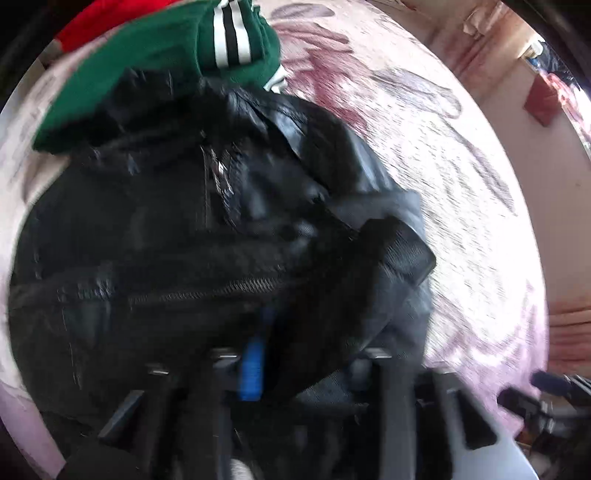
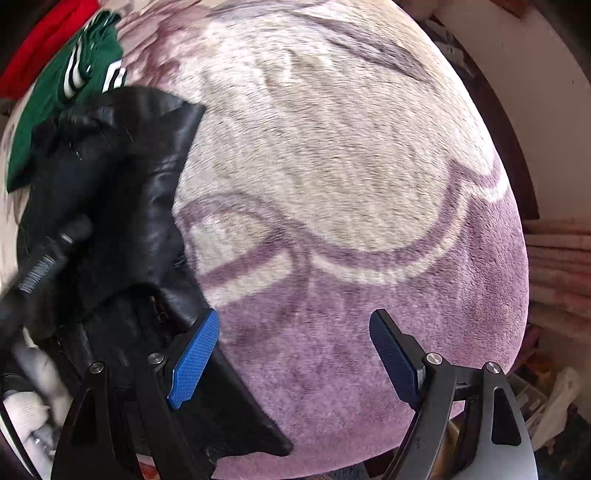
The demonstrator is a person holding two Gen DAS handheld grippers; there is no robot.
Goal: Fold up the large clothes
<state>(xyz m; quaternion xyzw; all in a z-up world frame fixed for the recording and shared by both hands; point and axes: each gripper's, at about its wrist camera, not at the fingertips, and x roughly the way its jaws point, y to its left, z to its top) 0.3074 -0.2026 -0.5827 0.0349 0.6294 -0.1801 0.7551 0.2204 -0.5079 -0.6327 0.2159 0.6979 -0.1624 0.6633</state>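
A black leather-look jacket with a zip lies bunched on a purple and cream flowered blanket. My left gripper is shut on a fold of the jacket, which covers most of its fingers; one blue pad shows. The view is blurred by motion. In the right wrist view the jacket lies at the left. My right gripper is open and empty over the blanket, its left pad beside the jacket's edge. The left gripper's body shows over the jacket.
A folded green garment with white stripes lies behind the jacket, with a red one beyond it. A wall and stacked pink cloth stand to the right of the bed.
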